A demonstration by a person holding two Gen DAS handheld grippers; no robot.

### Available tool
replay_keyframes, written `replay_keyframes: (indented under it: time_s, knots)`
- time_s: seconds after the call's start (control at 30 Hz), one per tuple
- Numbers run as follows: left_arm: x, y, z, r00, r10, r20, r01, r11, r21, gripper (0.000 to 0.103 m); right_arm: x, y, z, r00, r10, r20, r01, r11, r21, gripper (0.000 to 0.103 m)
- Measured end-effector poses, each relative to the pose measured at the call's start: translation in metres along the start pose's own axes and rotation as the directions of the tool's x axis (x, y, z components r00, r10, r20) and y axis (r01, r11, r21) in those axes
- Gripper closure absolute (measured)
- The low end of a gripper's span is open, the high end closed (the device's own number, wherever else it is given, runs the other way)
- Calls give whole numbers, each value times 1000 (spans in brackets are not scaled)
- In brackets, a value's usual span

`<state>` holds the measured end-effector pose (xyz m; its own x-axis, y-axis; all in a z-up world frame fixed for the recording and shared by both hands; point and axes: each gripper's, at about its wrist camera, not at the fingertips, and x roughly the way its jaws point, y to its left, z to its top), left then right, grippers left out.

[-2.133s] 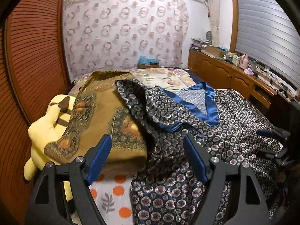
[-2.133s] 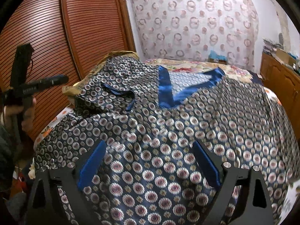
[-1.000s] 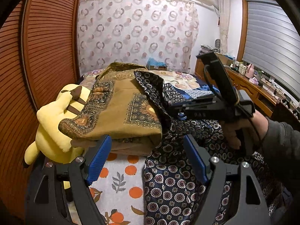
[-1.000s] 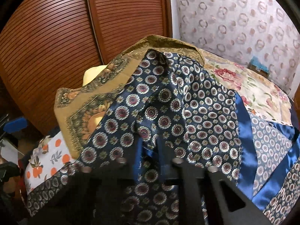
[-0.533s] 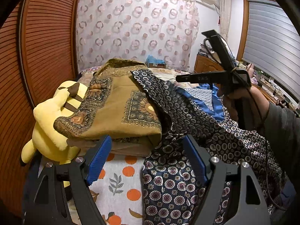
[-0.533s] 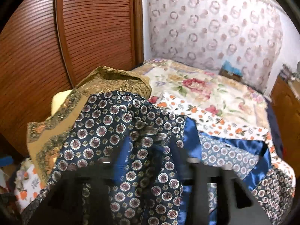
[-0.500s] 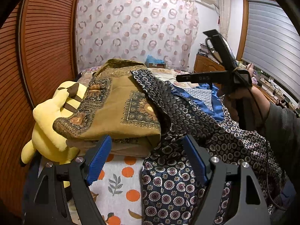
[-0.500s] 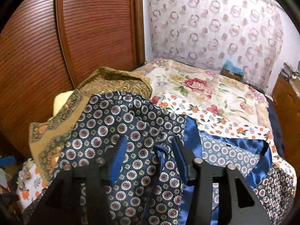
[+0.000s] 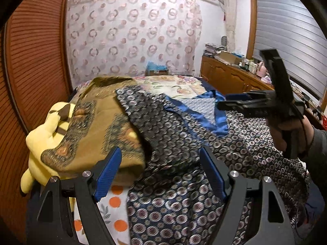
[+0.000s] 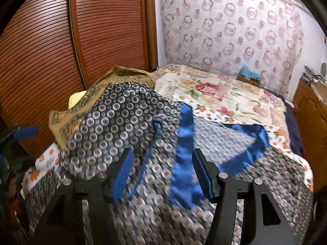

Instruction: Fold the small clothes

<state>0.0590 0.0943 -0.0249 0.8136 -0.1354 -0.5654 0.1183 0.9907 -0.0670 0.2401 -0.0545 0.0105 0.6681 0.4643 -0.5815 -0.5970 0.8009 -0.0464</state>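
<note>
A navy garment with a circle print and blue satin trim (image 9: 204, 138) lies spread over the bed, its left part draped over a folded brown patterned cloth (image 9: 96, 130). It also fills the right wrist view (image 10: 126, 122). My left gripper (image 9: 159, 173) is open and empty, low over the garment's near edge. My right gripper (image 10: 162, 171) is open, above the blue trim band (image 10: 184, 143); in the left wrist view it (image 9: 235, 102) hovers at the right over the neckline.
A yellow plush toy (image 9: 40, 140) sits at the left under the brown cloth (image 10: 85, 106). A slatted wooden wardrobe (image 10: 61, 40) stands left of the bed. A floral sheet (image 10: 214, 94) covers the far bed. A wooden cabinet (image 9: 235, 77) runs along the right wall.
My right gripper has opened, let go of the garment's fold and drawn back to the right. The released fold lies on the garment. The left gripper stayed open and shifted slightly.
</note>
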Motion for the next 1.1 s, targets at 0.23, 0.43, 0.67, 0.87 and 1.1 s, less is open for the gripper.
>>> replay_keyframes:
  time_s: [0.23, 0.43, 0.67, 0.87, 1.1]
  knots:
    - [17, -24, 6, 999, -24, -20, 25, 999, 36, 24, -37, -17, -47, 998, -59, -20, 60, 997, 56, 42]
    - [50, -44, 9, 994, -63, -87, 68, 996, 57, 24, -50, -52, -81, 990, -121, -67, 129, 983, 128, 42]
    - [83, -77, 29, 991, -89, -100, 102, 986, 130, 24, -86, -79, -85, 979, -195, -54, 201, 965, 168, 42]
    - [103, -99, 40, 987, -107, -121, 128, 976, 175, 24, -110, -98, -100, 970, -237, -59, 244, 951, 191, 42]
    - [126, -120, 48, 979, -137, -155, 164, 970, 182, 24, -135, -120, -113, 963, -262, -63, 270, 929, 253, 42]
